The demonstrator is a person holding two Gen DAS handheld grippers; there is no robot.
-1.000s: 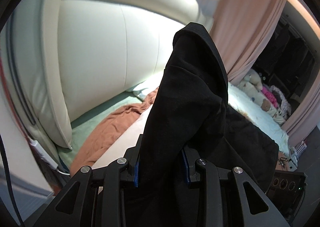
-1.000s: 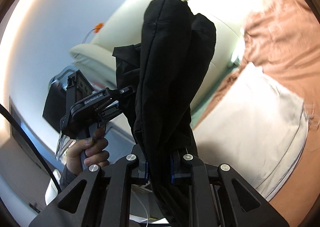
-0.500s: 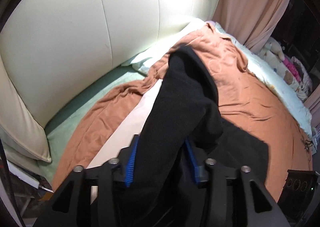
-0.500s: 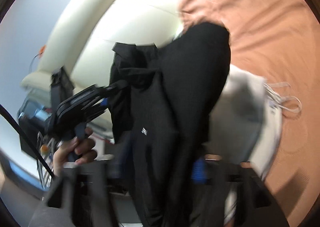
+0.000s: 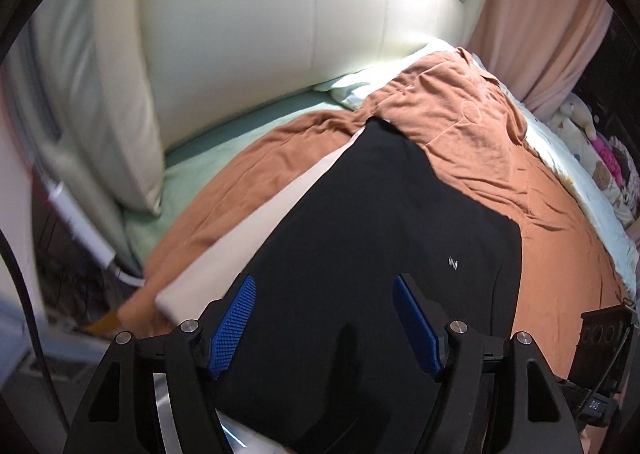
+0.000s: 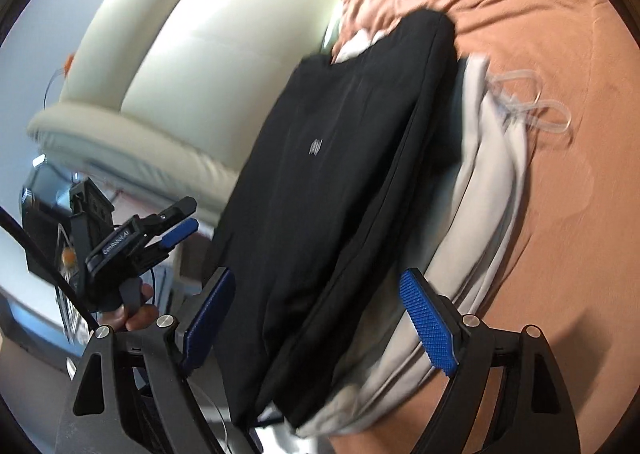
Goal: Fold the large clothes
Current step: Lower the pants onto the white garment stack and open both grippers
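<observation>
So the folded black garment (image 5: pixel 380 238) is lying flat on a stack of pale folded clothes (image 6: pixel 492 190) on the bed's orange blanket (image 5: pixel 472 122). Both jaws have just been opening: left hand-held gripper (image 5: pixel 325 318) and right hand-held gripper (image 6: pixel 316 318) are spread wide, pinching nothing, black cloth just lying between them.

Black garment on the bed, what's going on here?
A person with a gripper in each hand is folding clothes on a bed with an orange cover. The folded black garment now lies on top of a folded pale garment. Both the left gripper and the right gripper have just been opening; their blue pads stand apart from the cloth, so the black garment is released.
</observation>
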